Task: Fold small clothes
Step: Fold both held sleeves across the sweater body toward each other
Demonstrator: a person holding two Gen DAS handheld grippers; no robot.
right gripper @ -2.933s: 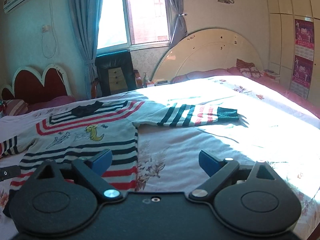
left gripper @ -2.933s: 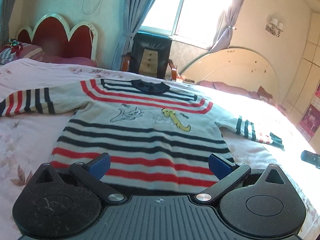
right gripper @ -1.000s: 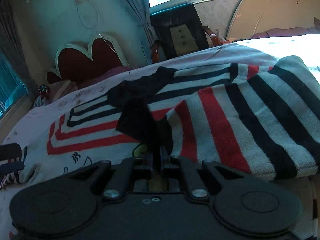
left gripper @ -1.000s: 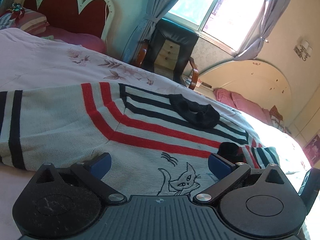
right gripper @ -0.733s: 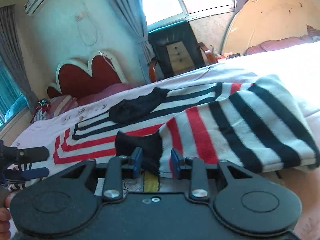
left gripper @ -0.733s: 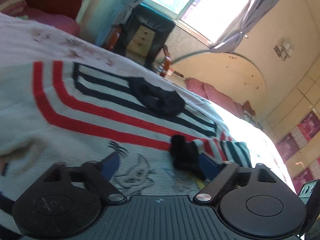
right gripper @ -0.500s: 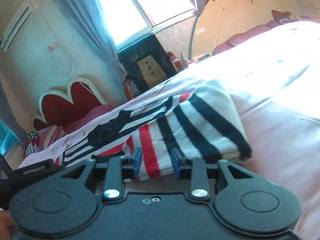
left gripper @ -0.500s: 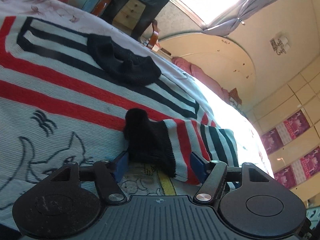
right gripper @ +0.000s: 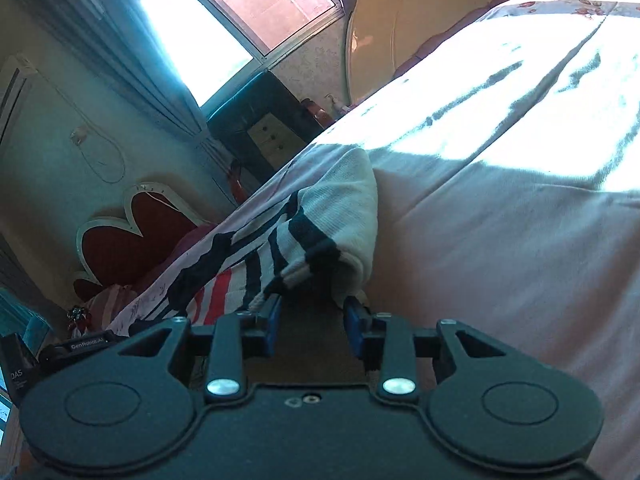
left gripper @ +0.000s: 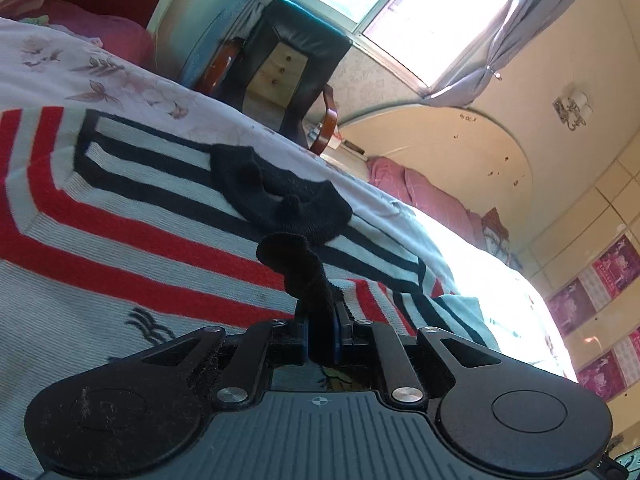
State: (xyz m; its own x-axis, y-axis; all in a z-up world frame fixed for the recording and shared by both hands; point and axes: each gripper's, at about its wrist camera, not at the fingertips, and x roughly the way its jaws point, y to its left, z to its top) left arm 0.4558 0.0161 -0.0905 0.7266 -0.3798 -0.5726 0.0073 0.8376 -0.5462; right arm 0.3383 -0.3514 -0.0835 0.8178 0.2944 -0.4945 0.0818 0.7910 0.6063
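A floral bed (left gripper: 120,80) carries the sweater (left gripper: 120,240), collar upper centre. Left hand-held gripper (left gripper: 321,334) has just closed, pinching the cuff (left gripper: 296,264); right hand-held gripper (right gripper: 312,326) gapes empty.

We note a bedroom: a bed (right gripper: 520,240) under a pale flowered sheet, part sunlit. A bright window (left gripper: 420,12) with grey-blue curtains (right gripper: 132,52) stands behind a black armchair (left gripper: 296,60). A red headboard (right gripper: 132,232) and a cream arched headboard (left gripper: 452,148) meet the walls.

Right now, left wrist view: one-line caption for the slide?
Left gripper pinches the black cuff of the folded-in sleeve over the striped sweater.
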